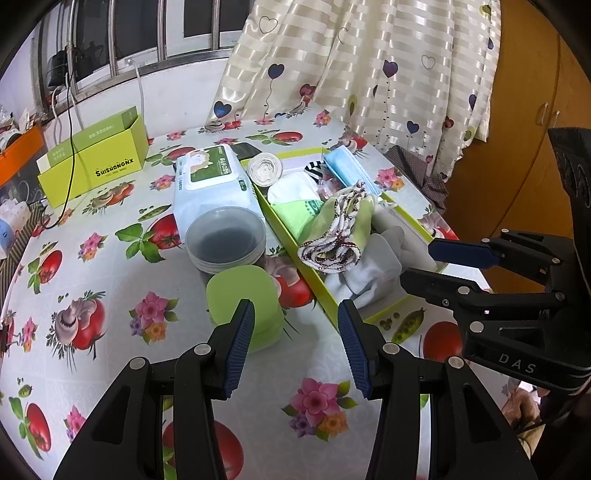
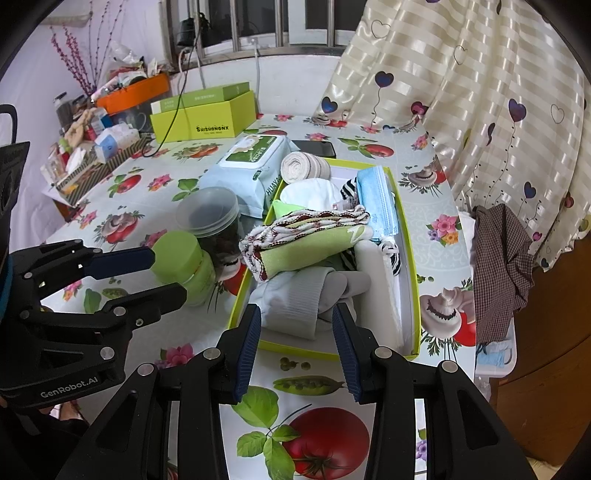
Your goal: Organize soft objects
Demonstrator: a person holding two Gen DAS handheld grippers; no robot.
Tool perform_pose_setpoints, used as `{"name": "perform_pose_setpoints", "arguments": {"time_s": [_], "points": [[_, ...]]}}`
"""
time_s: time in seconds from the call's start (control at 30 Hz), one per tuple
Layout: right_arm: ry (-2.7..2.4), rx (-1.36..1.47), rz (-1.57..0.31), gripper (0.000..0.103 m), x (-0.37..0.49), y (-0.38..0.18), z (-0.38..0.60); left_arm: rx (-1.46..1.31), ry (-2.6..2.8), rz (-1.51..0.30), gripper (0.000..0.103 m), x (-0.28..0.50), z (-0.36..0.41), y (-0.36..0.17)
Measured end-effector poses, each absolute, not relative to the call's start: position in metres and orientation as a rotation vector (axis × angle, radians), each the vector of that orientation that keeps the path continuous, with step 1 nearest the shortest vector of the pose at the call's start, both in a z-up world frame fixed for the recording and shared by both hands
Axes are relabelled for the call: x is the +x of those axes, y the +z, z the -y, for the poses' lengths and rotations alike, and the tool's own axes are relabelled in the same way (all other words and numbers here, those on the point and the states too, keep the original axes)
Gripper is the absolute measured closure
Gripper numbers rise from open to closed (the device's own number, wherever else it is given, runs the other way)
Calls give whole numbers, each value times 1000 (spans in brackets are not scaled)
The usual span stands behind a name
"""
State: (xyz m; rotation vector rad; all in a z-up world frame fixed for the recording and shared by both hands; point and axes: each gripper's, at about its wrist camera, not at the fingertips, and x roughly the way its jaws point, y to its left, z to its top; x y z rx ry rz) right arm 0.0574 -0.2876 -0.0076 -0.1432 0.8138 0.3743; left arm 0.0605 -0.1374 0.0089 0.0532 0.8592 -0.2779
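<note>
Both tongs stood apart and empty: the left gripper (image 1: 295, 347) above the floral tablecloth (image 1: 110, 258), the right gripper (image 2: 295, 350) before the lime-green box (image 2: 413, 280) holding folded towel (image 2: 306, 240), socks (image 2: 306, 295) and masks (image 2: 380, 199).

We take this for a room in a home. A vinyl cloth (image 2: 436, 254) printed with tomatoes, mushrooms and flowers covers the counter. A cream curtain (image 2: 480, 92) with heart balloons hangs along its far right edge, beside a barred window (image 2: 258, 18). Household clutter (image 2: 92, 144) crowds the far left corner, and a wooden wardrobe (image 1: 532, 85) stands at the right.
</note>
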Motion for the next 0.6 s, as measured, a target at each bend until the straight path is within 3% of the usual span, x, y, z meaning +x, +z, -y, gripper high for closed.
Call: {"name": "perform_pose_setpoints", "arguments": {"time_s": [0.6], "points": [[373,-143,-815,64,58,-8,289,36,-292,-847,55,59,137,12]]}}
